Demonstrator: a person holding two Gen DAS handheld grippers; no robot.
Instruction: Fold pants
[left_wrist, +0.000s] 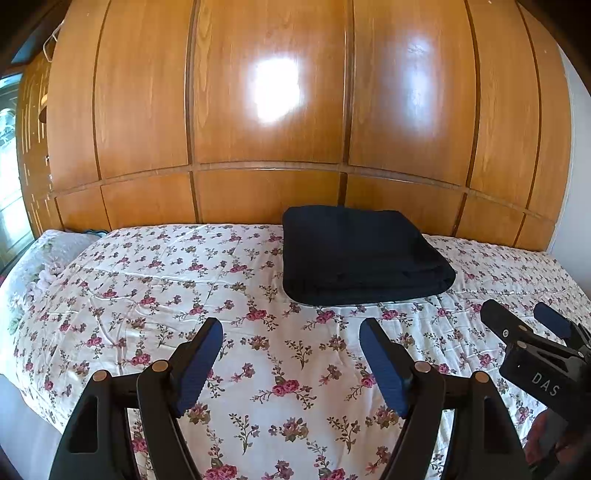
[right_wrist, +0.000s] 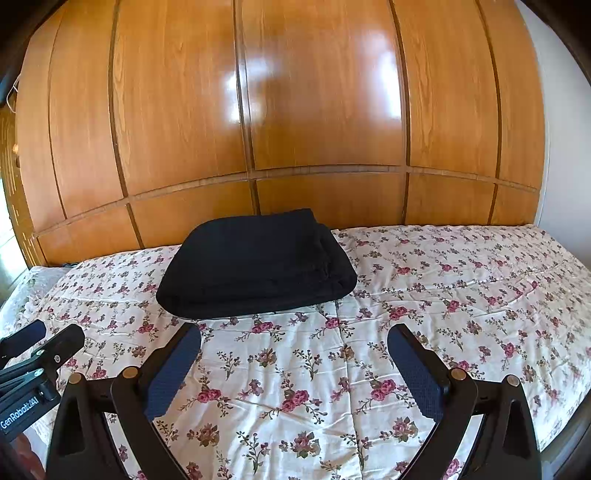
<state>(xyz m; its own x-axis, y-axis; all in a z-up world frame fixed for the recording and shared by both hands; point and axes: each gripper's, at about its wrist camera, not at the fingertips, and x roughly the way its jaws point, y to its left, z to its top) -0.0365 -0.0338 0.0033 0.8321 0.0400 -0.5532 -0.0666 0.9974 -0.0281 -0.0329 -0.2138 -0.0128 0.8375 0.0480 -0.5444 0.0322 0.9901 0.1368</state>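
Dark navy pants (left_wrist: 360, 254) lie folded into a thick flat rectangle on the floral bedspread, close to the wooden wardrobe; the right wrist view shows the same pants (right_wrist: 255, 266). My left gripper (left_wrist: 291, 328) hovers open over the bedspread, short of the pants' near edge, with nothing between its blue pads. My right gripper (right_wrist: 295, 336) is open too, empty, a little nearer than the bundle. The right gripper (left_wrist: 524, 317) shows at the right edge of the left wrist view, and the left gripper (right_wrist: 42, 334) at the left edge of the right wrist view.
A bed with a white bedspread (left_wrist: 258, 369) printed with pink roses fills the foreground. A glossy wooden wardrobe (left_wrist: 280, 110) stands right behind it. A pale pillow (left_wrist: 48, 254) lies at the bed's left end, near a window. A white wall (right_wrist: 565, 147) is at the right.
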